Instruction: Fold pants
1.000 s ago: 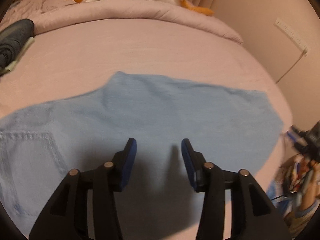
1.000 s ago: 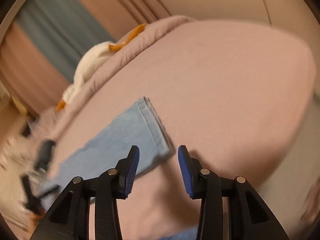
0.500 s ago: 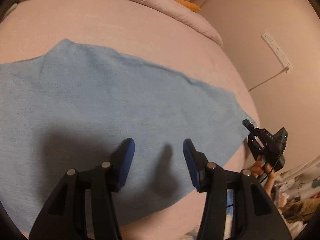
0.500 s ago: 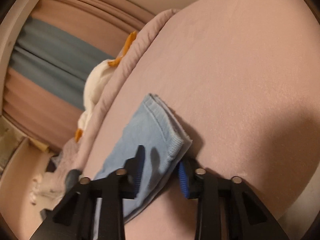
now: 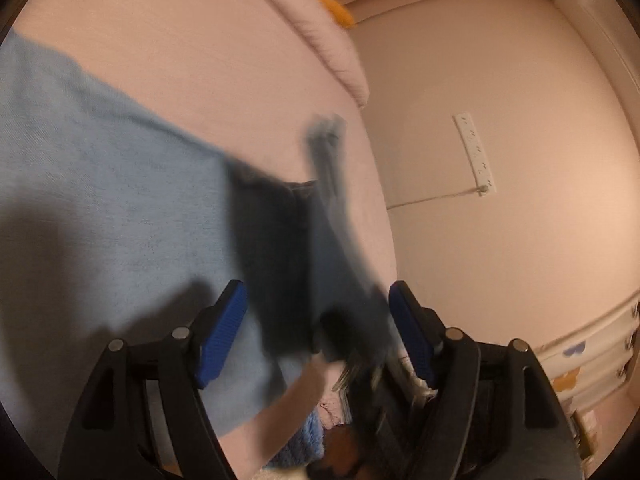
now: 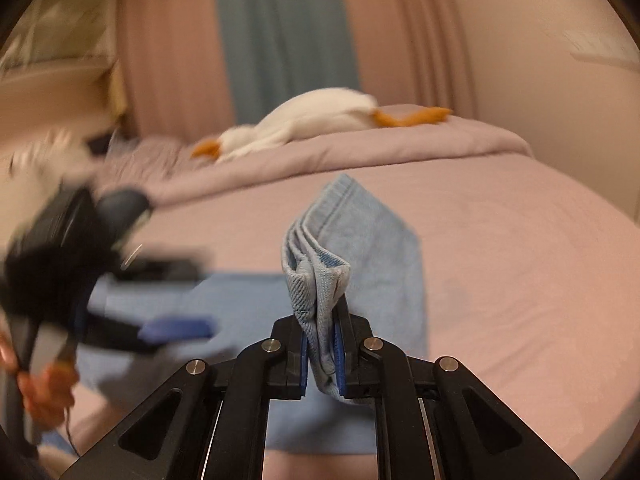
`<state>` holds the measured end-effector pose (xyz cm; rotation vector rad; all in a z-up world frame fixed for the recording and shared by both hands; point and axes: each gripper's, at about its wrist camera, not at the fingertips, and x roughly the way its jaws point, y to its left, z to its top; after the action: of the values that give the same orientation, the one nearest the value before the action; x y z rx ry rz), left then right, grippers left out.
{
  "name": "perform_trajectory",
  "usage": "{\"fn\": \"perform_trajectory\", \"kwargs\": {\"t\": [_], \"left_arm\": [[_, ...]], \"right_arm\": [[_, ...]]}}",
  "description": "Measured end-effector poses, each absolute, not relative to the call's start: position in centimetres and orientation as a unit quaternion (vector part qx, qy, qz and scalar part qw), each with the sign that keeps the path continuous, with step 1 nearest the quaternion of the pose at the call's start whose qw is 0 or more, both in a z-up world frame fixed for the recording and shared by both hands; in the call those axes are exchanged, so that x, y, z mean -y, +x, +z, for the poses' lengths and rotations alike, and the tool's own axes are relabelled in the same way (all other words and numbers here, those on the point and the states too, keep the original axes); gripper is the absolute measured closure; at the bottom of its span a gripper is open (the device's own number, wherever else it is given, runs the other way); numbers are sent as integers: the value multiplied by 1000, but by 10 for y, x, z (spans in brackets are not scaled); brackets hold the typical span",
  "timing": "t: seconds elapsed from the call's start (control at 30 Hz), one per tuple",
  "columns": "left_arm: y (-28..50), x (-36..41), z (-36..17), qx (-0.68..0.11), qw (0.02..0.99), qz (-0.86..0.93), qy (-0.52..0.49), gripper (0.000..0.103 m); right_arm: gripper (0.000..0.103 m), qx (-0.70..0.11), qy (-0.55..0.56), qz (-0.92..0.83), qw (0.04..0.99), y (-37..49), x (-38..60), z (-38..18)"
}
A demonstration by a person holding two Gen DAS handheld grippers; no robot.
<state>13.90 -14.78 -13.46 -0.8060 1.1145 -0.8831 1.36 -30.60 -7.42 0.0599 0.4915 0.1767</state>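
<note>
Between the right fingers: right gripper (image 6: 322, 354) was clamped on the stacked hem layers of the light-blue pants (image 6: 374, 248), which rose from the pads toward 12 o'clock.
Pants, right view: the lifted leg end hung over the pink bed (image 6: 520, 264); more blue fabric lay flat on the sheet toward 9 o'clock.
Left gripper, own view: left gripper (image 5: 318, 338) had its blue pads (image 5: 224, 330) spread wide, gripping nothing.
Left gripper, right view: it appeared blurred at 9 o'clock, low over the flat fabric.
Pants, left view: pants (image 5: 100, 200) covered the sheet from 8 to 10 o'clock; a dark blurred shape crossed between the pads, and I cannot tell what it was.
Far end of bed: a white plush goose (image 6: 304, 124) with orange beak and feet lay on the folded duvet (image 6: 360, 148) at 12 o'clock.
Background: pink and blue curtains (image 6: 280, 40) hung behind it.
</note>
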Motion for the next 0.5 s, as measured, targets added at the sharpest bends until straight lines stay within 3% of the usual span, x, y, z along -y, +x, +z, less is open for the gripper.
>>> {"fn": "perform_trajectory", "kwargs": {"t": [0.07, 0.13, 0.17, 0.2, 0.23, 0.5], "left_arm": [[148, 147, -144, -509, 668, -390, -377, 29], [155, 141, -150, -513, 676, -371, -377, 37], [158, 137, -151, -513, 682, -363, -375, 58], [160, 133, -151, -511, 687, -360, -370, 86], [161, 129, -149, -509, 696, -354, -362, 94], [156, 94, -106, -452, 793, -311, -264, 96]], "right_arm": [[91, -252, 3, 111, 961, 11, 287, -84], [91, -260, -20, 126, 957, 11, 272, -92], [91, -264, -33, 130, 955, 12, 264, -96], [91, -265, -42, 132, 954, 10, 262, -97], [91, -265, -54, 136, 953, 11, 256, -98], [91, -256, -94, 173, 947, 15, 225, -91]]}}
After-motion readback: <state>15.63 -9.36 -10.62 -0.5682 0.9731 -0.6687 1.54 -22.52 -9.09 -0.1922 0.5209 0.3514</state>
